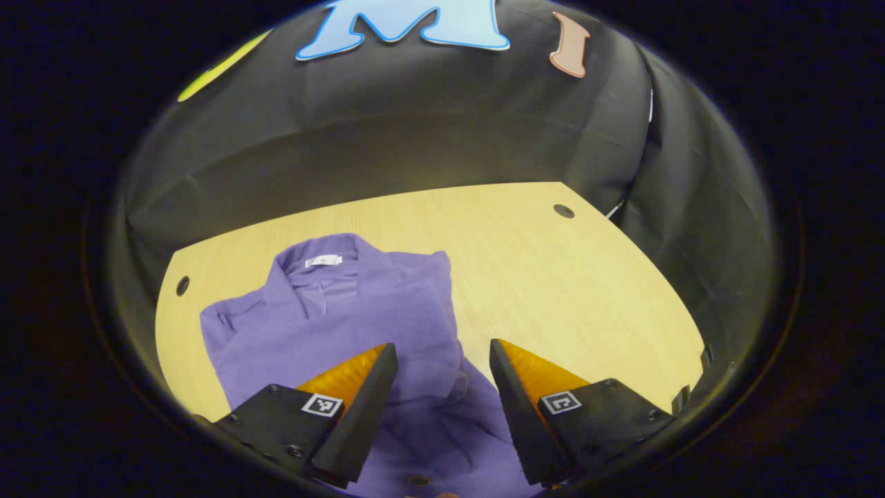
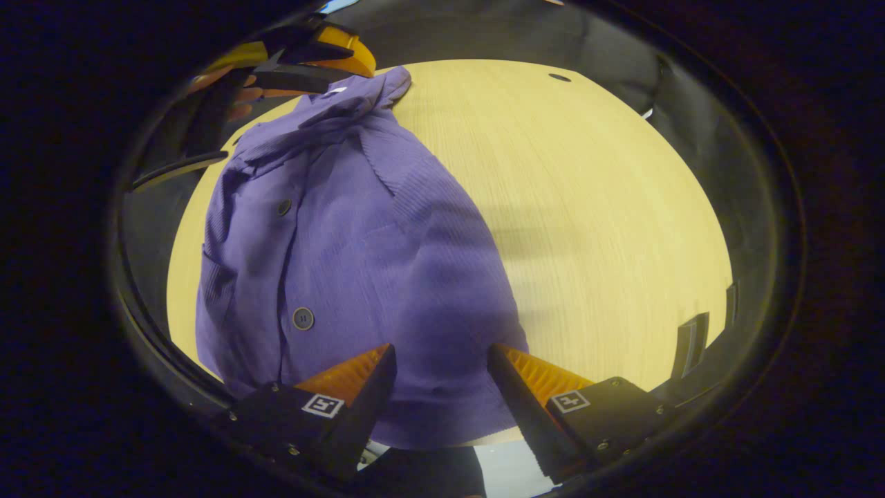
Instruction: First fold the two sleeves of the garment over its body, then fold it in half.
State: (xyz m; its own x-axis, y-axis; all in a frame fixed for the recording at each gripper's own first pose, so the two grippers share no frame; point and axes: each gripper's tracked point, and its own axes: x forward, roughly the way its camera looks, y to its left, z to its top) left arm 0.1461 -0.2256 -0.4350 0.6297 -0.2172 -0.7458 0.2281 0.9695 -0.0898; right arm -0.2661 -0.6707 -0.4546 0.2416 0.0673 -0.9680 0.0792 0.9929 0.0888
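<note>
The purple garment [image 2: 359, 263] lies on the pale wooden bench [image 2: 608, 207], already narrowed, with what looks like at least 1 sleeve [image 1: 422, 311] laid over the body, so the remaining step appears to be the fold in half. Its long axis runs from the collar [image 1: 325, 266] to the hem [image 2: 442, 415], and the 2 grippers sit at opposite stretches of that axis. In the right gripper view the hem edge lies directly ahead of the right gripper [image 2: 442, 360], just beyond its fingertips, the jaws standing apart with nothing between them, and the shirt stretches straight away toward the collar. In the left gripper view the left gripper [image 1: 442, 356] hangs over the middle of the body, collar ahead of it, its jaws also apart and holding nothing. Seen far off in the right gripper view, that left gripper sits just past the collar end, a hand [image 2: 228, 93] behind it. The right gripper is judged the nearer to the hem, so lifting that edge toward the collar would fall to it.
</note>
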